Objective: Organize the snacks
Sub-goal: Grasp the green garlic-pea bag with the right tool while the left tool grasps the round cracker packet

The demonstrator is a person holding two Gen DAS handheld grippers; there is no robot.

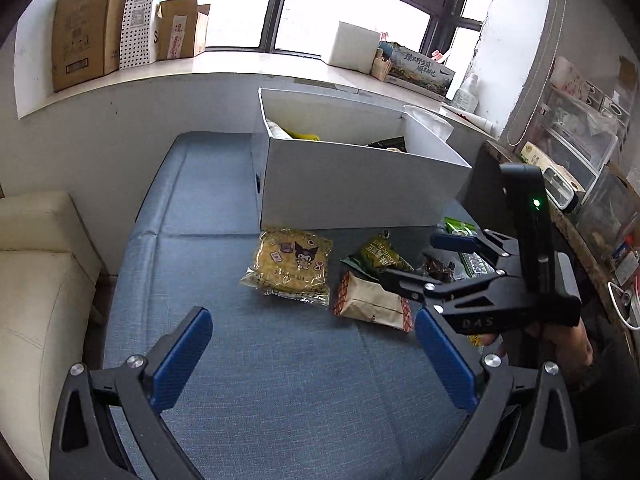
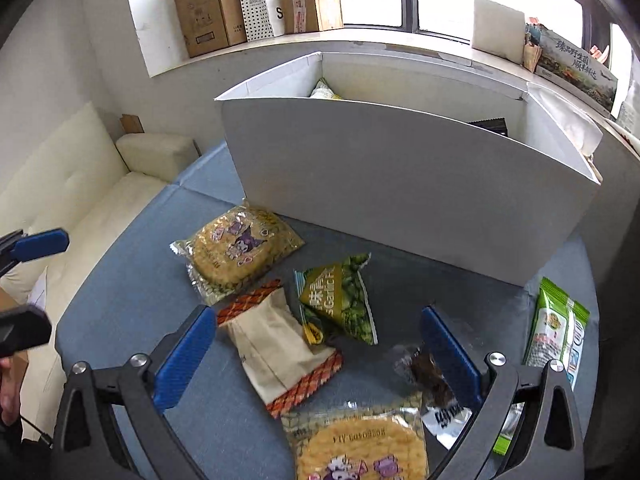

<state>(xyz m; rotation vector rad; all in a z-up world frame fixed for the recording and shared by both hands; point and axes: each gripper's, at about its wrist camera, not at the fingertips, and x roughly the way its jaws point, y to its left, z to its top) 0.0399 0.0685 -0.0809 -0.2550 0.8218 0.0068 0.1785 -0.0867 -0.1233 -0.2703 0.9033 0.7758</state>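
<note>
Snack packets lie on a blue cloth before a white box [image 1: 360, 184] [image 2: 400, 200] that holds some snacks. A yellow cartoon cracker pack [image 1: 290, 266] [image 2: 238, 250], a beige packet with orange ends [image 1: 370, 302] [image 2: 280, 350], a green pea packet [image 1: 376, 258] [image 2: 340, 298], a dark packet [image 2: 424, 372], a green-white packet [image 2: 556, 328] and a second cracker pack [image 2: 356, 448] show. My left gripper [image 1: 314, 354] is open and empty above bare cloth. My right gripper [image 2: 320, 354] [image 1: 420, 258] is open over the beige and pea packets.
A cream sofa [image 1: 36, 280] [image 2: 80, 200] stands left of the table. Cardboard boxes [image 1: 88, 24] [image 2: 212, 4] and a printed carton [image 1: 420, 68] sit on the windowsill. Cluttered shelves [image 1: 580, 148] stand at the right.
</note>
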